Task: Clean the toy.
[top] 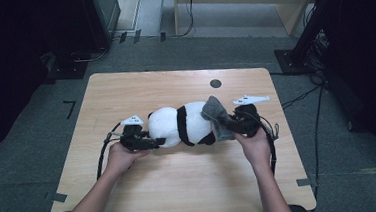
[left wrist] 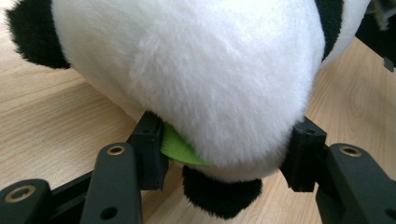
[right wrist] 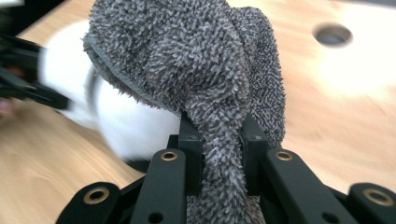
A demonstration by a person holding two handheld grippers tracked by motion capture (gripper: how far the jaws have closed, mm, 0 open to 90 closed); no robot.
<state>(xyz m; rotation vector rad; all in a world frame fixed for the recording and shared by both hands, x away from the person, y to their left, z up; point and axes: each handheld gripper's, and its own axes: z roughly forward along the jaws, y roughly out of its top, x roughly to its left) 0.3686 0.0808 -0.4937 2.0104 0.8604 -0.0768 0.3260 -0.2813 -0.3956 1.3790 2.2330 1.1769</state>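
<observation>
We pin the black-and-white plush panda toy [top: 180, 125] on the light wooden table [top: 181, 186] with our left gripper [top: 146, 143], jaws clamped around its white rump, so it stays put. Our right gripper [top: 230, 124], jaws closed on the grey shaggy microfibre cloth [right wrist: 205, 79], holds it against the panda's far end, apparently for wiping.

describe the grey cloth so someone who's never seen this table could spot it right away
On the wooden table, a plush panda lies across the middle. The cloth is at its right end, pinched in the right gripper. It is shaggy, dark grey microfibre, unlike the black-and-white plush.
</observation>
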